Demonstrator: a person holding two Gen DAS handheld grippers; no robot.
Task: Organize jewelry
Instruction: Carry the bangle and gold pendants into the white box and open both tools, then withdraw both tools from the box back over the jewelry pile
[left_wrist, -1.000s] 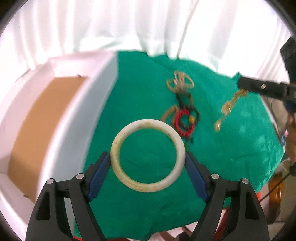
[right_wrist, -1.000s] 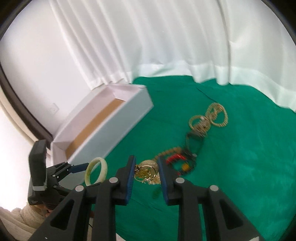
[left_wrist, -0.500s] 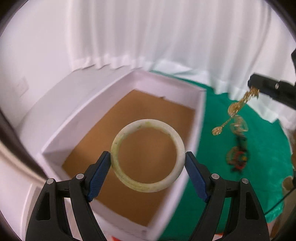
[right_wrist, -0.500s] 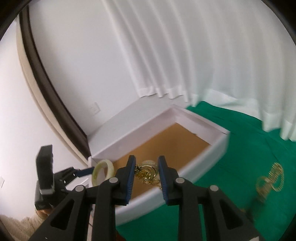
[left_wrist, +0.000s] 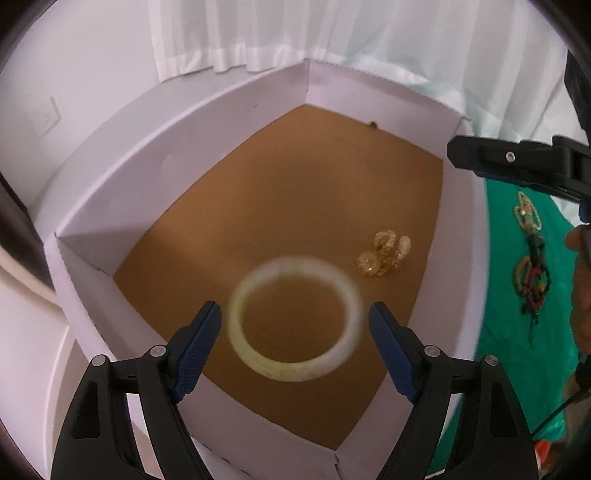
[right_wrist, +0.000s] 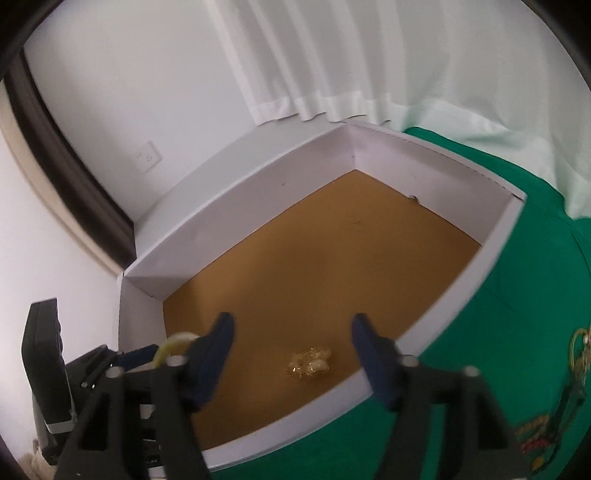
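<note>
A white box (left_wrist: 258, 85) with a brown floor sits below both grippers; it also shows in the right wrist view (right_wrist: 229, 199). My left gripper (left_wrist: 295, 321) is open, and a pale jade bangle (left_wrist: 293, 319) is blurred between the fingers, free of them, above the box floor. A gold chain (left_wrist: 384, 256) lies heaped on the box floor; it shows in the right wrist view (right_wrist: 308, 363) too. My right gripper (right_wrist: 291, 332) is open and empty above the box.
More jewelry (left_wrist: 532, 266) lies on the green cloth (right_wrist: 535, 295) right of the box: gold loops, beads, a red and black bracelet. White curtains (right_wrist: 332, 55) hang behind. A wall socket (right_wrist: 147, 157) is on the left.
Both grippers have opened over the box. The gold chain has dropped from the right gripper onto the box floor. The bangle has left the left gripper's fingers.
</note>
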